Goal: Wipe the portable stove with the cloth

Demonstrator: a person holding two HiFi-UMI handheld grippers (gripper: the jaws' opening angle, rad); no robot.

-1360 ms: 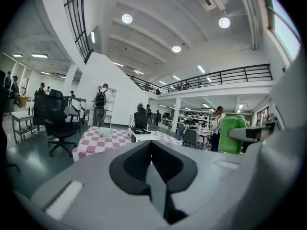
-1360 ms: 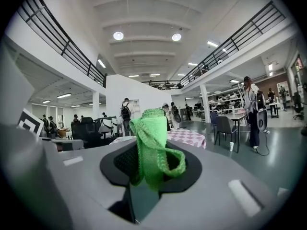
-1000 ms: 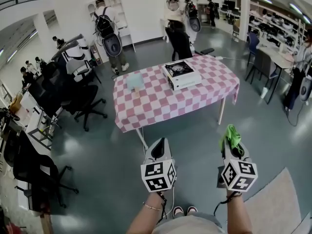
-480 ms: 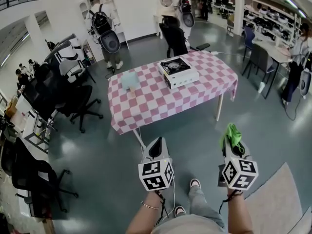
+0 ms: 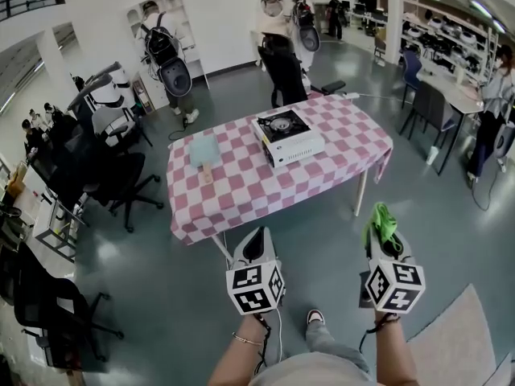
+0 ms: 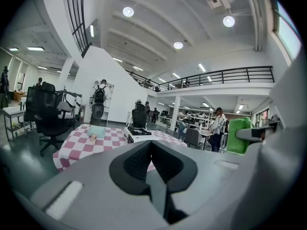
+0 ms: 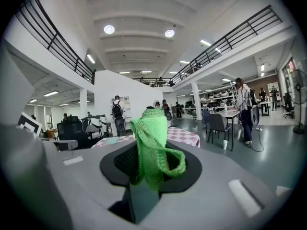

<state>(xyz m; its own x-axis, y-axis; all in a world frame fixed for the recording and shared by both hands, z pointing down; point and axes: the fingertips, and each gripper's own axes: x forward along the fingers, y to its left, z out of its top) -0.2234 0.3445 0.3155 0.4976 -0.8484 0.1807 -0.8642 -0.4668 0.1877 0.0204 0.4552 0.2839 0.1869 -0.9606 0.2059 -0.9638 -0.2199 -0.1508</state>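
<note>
**At the near edge of the room, cloth held, stove well ahead**

In the right gripper (image 5: 385, 244) the jaws are closed on a green cloth (image 5: 381, 222). The right gripper view shows the mesh fabric pinched between the black pads, standing up in a rolled bunch with one loop hanging over to the right. The left gripper (image 5: 257, 245) is held level with it and well apart to the left. Its jaws meet along a seam, with nothing between them. Both grippers hang over bare grey-green floor (image 5: 185, 296), each with its marker cube toward the person. The person's forearms reach in from the bottom edge, and one shoe (image 5: 315, 318) shows between them.

Beyond the grippers stands a table (image 5: 241, 191) draped in a pink-and-white checked cover, set at an angle to the view. The portable stove (image 5: 288, 137) sits on the far half of it, a white box with a black top and a round burner, well apart from both grippers. To the left of the stove lies a pale blue flat item (image 5: 203, 149) with a short wooden-looking piece just beside it.

Black office chairs (image 5: 113, 179) crowd the left side of the room. Several people (image 5: 165, 51) wearing backpacks stand near the far wall. A pale rug (image 5: 463, 340) covers the lower right corner.
</note>
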